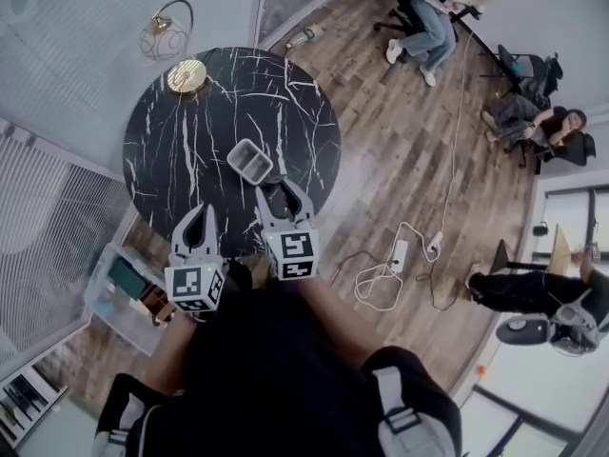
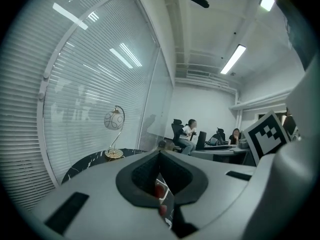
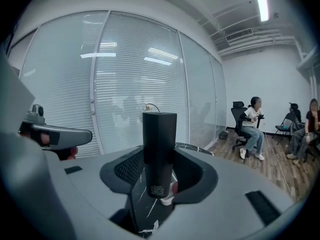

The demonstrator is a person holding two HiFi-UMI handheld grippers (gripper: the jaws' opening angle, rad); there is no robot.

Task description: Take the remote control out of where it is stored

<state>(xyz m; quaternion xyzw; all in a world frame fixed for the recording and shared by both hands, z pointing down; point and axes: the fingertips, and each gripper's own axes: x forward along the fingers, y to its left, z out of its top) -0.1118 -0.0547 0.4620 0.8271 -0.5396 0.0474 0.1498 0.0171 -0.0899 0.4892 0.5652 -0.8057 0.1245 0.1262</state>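
The job looks as good as done: the remote control (image 3: 159, 134) is out of the small grey container (image 1: 250, 162) on the round black marble table (image 1: 219, 112) and stands upright in the right gripper (image 3: 160, 158), whose jaws are closed against its sides low down, so that most of its length rises clear above them. The container sits just ahead of that gripper and looks empty from above, though its inside is small in the picture and I would not swear to it. What may be left is only to carry the remote away or set it down. The left gripper (image 2: 161, 153) hangs alongside over the table's near edge, jaws brought together with nothing between them. Only the right gripper view shows the remote plainly. From overhead it is lost among the dark jaws, but that view alone shows the container.
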